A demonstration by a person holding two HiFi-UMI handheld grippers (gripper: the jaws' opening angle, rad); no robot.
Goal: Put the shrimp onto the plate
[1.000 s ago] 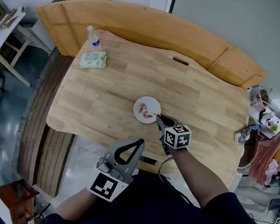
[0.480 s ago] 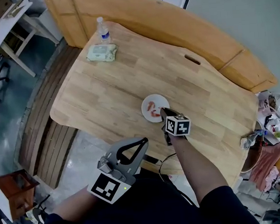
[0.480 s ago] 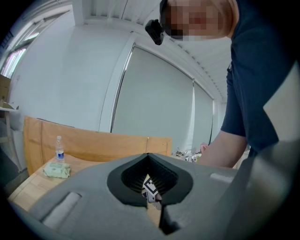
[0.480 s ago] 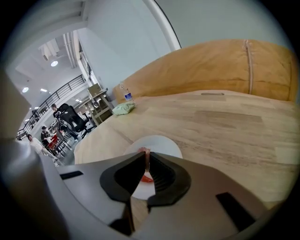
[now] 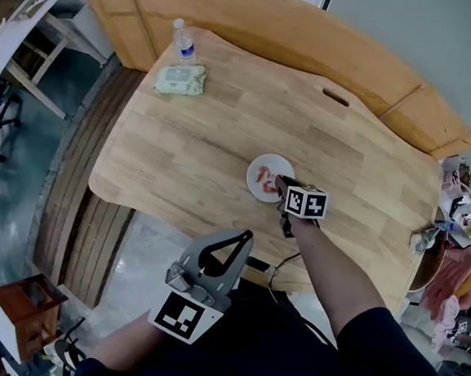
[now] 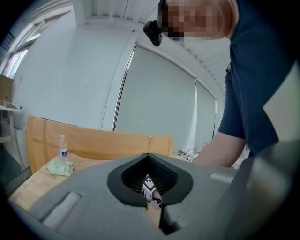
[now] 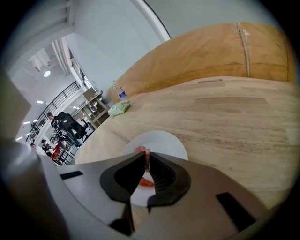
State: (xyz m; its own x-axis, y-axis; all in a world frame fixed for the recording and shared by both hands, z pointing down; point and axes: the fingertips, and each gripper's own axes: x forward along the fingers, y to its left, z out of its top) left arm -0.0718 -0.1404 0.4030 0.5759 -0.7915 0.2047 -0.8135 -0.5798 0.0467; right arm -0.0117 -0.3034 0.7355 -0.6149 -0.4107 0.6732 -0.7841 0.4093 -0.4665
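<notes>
Right hand-held gripper (image 7: pixel 146 159) pinches shrimp (image 7: pixel 141 149) upright.

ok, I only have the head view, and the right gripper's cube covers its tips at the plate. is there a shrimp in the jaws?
Observer: Yes. In the right gripper view the right gripper is shut on a thin pink shrimp, pinched at the very tips.
Operator: over the plate or beside it?
Observer: Over it. The white plate shows straight beyond the tips, and a red shrimp lies on it below the jaws.
Operator: left gripper carrying anything?
Observer: No. In the left gripper view the left gripper has its tips together with nothing between them.
</notes>
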